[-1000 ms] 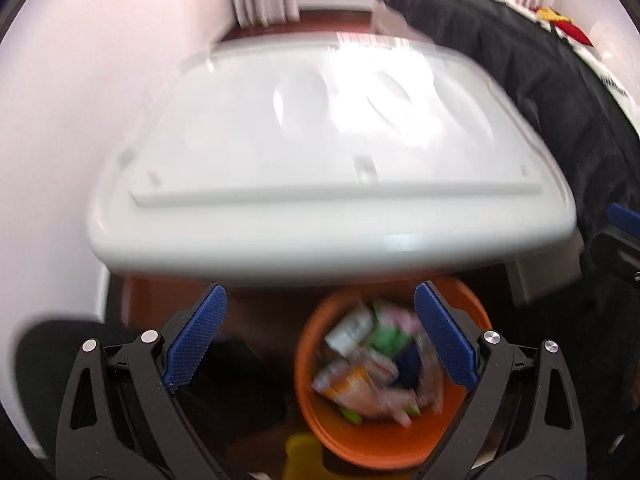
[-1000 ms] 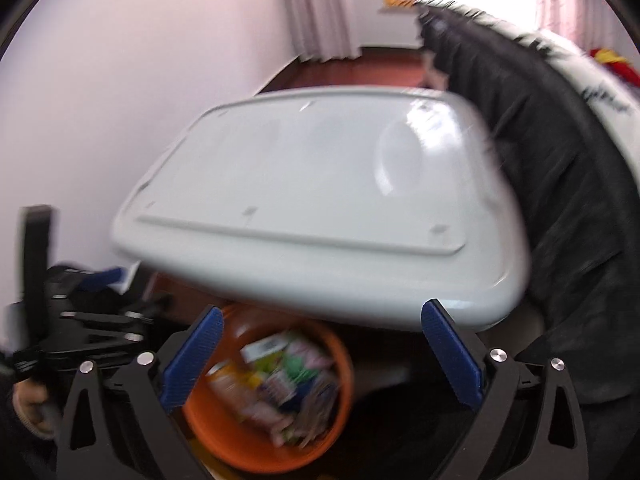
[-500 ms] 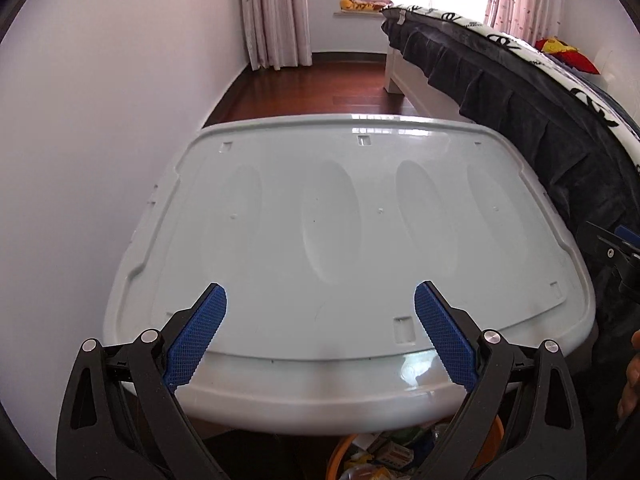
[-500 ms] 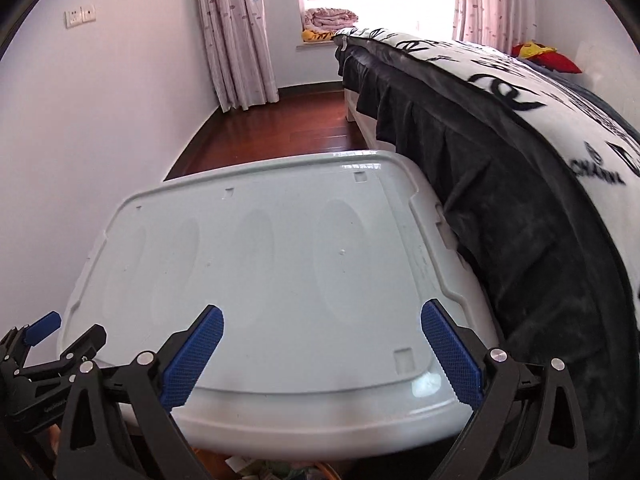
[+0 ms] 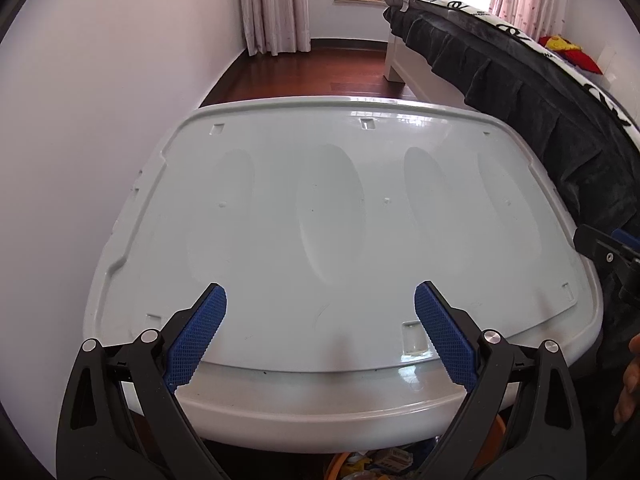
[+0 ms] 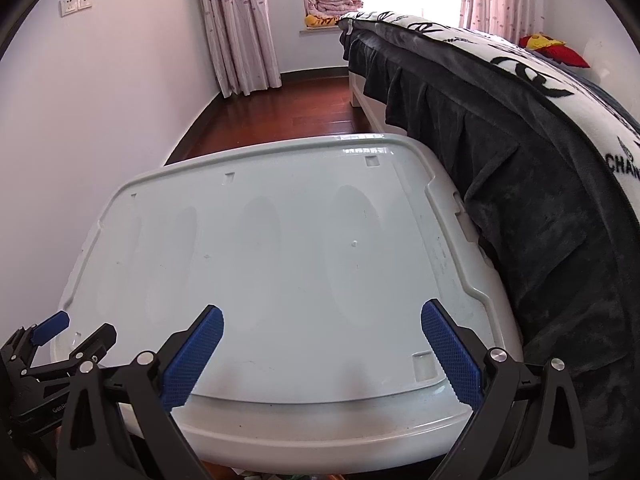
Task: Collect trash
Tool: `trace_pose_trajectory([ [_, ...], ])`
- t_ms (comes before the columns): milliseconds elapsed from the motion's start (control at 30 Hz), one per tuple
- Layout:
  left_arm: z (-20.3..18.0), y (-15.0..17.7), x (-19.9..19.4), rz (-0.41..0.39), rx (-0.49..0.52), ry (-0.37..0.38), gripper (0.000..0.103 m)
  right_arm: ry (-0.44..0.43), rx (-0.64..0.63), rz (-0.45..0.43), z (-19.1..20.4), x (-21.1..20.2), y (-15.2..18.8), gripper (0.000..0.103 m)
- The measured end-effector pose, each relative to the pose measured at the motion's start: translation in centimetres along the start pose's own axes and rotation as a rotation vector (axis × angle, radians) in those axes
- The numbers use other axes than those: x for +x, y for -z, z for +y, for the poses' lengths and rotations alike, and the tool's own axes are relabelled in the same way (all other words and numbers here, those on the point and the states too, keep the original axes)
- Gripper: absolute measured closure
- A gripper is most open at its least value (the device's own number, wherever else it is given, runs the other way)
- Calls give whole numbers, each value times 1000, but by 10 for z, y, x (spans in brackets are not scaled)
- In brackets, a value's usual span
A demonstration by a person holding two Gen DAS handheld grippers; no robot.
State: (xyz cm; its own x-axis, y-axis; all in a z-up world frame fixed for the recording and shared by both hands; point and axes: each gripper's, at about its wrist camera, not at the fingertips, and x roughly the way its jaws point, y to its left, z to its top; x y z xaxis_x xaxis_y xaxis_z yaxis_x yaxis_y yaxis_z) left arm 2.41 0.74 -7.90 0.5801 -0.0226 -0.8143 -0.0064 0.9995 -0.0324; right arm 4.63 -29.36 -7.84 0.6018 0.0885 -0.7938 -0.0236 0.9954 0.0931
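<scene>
While both hand-held grippers hang with their blue pads spread wide and nothing between them, the left hand-held gripper (image 5: 320, 332) and the right hand-held gripper (image 6: 322, 350) look out over a bare white plastic worktop (image 5: 328, 208) with nothing lying on it. What trash can be seen sits below the worktop's near edge, in an orange bin (image 5: 340, 466) of which only a sliver of rim shows, with a few wrappers (image 5: 390, 460) in it. Such wrappers are likely light, thin and crinkly, apt to slip or flutter, so a pinch across a folded or bunched part should hold better than a flat edge. Taking the stiff bin by its rim would suit one pair of pads. A dark bed cover (image 6: 520, 184) presses against the worktop's right edge.
</scene>
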Motion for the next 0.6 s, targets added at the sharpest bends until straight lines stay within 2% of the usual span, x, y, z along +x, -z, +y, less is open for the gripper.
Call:
trace_pose_trajectory([
  [233, 4, -1, -2, -14, -14, 6, 10, 23, -25, -16, 2, 0, -1, 5],
  [367, 4, -1, 1, 5, -20, -15, 10, 31, -25, -23, 1, -1, 0, 5],
  [600, 13, -1, 8, 42, -66, 8, 10, 42, -23, -28, -2, -4, 0, 5],
])
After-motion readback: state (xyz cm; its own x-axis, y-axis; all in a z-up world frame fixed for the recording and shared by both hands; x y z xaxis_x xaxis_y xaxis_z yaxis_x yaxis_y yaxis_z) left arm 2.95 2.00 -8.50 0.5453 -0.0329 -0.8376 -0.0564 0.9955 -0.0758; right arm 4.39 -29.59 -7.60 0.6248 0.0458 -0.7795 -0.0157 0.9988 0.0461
